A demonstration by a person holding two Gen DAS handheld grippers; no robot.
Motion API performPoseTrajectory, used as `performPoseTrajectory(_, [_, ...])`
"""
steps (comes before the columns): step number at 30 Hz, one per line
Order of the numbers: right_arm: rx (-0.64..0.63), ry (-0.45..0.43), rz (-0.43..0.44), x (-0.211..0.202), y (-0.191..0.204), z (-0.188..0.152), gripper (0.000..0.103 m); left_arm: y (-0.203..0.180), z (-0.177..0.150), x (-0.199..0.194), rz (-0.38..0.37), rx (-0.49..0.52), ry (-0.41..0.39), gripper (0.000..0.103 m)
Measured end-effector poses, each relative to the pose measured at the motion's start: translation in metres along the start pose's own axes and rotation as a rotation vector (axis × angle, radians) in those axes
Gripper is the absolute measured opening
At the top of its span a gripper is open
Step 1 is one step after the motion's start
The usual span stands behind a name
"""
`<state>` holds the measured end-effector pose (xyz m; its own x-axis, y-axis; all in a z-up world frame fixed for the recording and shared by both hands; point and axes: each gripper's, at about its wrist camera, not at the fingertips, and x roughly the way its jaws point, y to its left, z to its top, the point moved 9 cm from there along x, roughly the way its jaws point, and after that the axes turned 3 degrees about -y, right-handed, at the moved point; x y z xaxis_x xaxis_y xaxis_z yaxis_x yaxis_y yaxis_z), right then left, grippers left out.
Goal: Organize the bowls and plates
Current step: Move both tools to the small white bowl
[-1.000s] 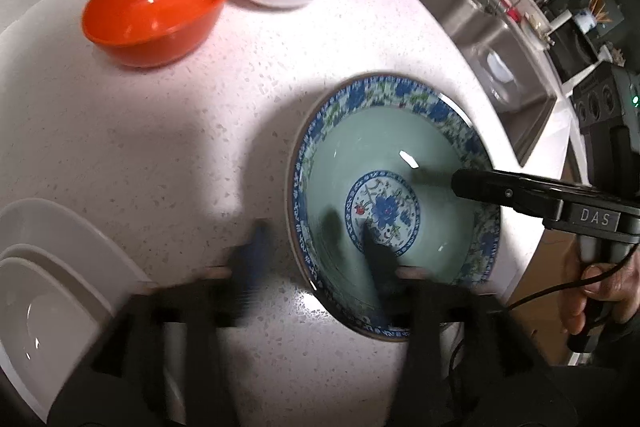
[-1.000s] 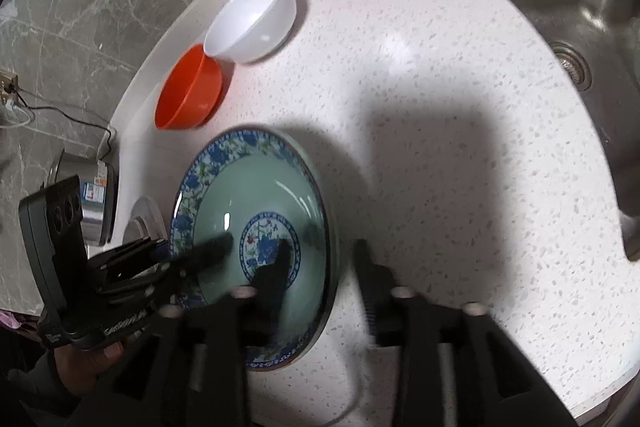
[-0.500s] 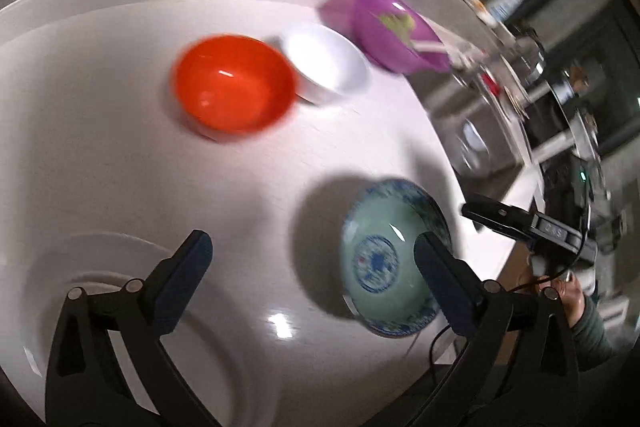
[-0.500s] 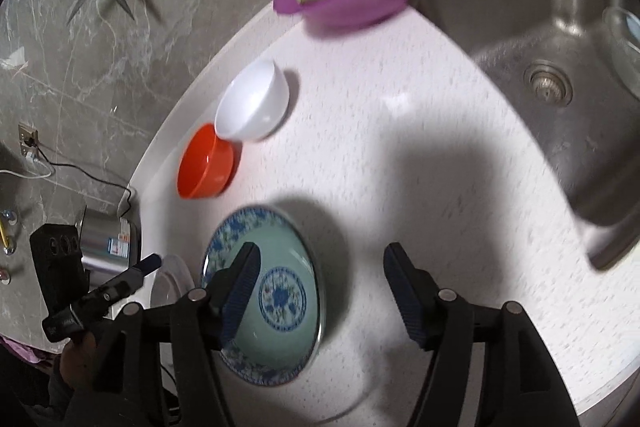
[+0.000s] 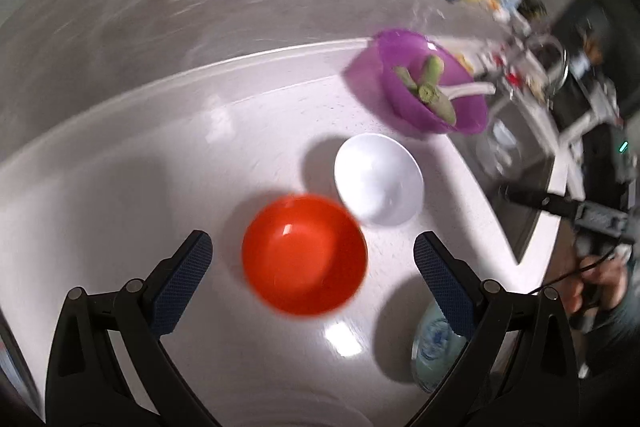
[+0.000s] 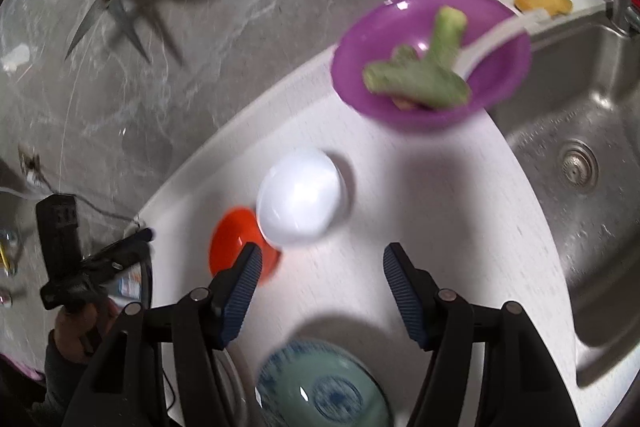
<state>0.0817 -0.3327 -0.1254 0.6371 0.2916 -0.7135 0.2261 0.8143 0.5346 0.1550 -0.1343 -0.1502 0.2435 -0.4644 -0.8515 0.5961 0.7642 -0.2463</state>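
Orange bowl (image 5: 304,254) between the open left tool's (image 5: 312,259) fingers, not yet gripped.

The orange bowl stands on the white table (image 5: 120,195), touching the white bowl (image 5: 379,179) at its 1 o'clock; the purple bowl (image 5: 432,83) lies farther out the same way. The left tool is nearer, its jaws wide apart and empty, the bowl dead ahead at 12. The right tool (image 6: 320,267), also spread and empty, has the white bowl at 11 and the blue bowl (image 6: 320,387) under it.

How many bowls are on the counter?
4: orange bowl nearest the left gripper, white bowl beside it, purple bowl by the sink, blue-patterned bowl nearest. Others may be hidden.
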Motion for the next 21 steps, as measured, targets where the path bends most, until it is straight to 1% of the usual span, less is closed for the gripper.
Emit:
performPoseTrajectory(3, [0.000,0.002,-0.021,0.013,0.008,0.010,0.067,-0.007,0.020,0.034,-0.039,0.039,0.053,0.100])
performPoseTrajectory(4, [0.007,0.011,-0.025,0.021,0.008,0.014,0.067,-0.006,0.026,0.044,-0.046,0.049,0.063,0.098])
performPoseTrajectory(6, [0.045,0.031,-0.040,0.035,0.003,0.016,0.067,-0.009,0.035,0.063,-0.066,0.082,0.092,0.090])
performPoseTrajectory(7, [0.067,0.039,-0.039,0.041,0.000,0.017,0.066,-0.012,0.037,0.073,-0.082,0.098,0.111,0.082])
performPoseTrajectory(8, [0.088,0.052,-0.040,0.047,-0.003,0.016,0.066,-0.014,0.037,0.084,-0.091,0.110,0.137,0.078])
performPoseTrajectory(10, [0.116,0.081,-0.044,0.059,-0.007,0.013,0.065,-0.014,0.037,0.100,-0.094,0.134,0.183,0.076])
performPoseTrajectory(12, [0.120,0.107,-0.056,0.072,-0.010,0.009,0.064,-0.017,0.034,0.116,-0.082,0.169,0.220,0.072])
performPoseTrajectory(13, [0.124,0.114,-0.062,0.076,-0.012,0.009,0.064,-0.018,0.035,0.122,-0.081,0.175,0.230,0.068])
performPoseTrajectory(15, [0.130,0.129,-0.071,0.086,-0.015,0.008,0.063,-0.019,0.033,0.129,-0.084,0.180,0.238,0.068])
performPoseTrajectory(16, [0.131,0.135,-0.077,0.089,-0.016,0.007,0.061,-0.018,0.035,0.131,-0.089,0.180,0.240,0.066])
performPoseTrajectory(17, [0.135,0.142,-0.086,0.092,-0.019,0.006,0.059,-0.017,0.035,0.133,-0.090,0.180,0.244,0.062])
performPoseTrajectory(21, [0.145,0.163,-0.112,0.103,-0.025,0.006,0.056,-0.015,0.037,0.136,-0.083,0.180,0.257,0.058])
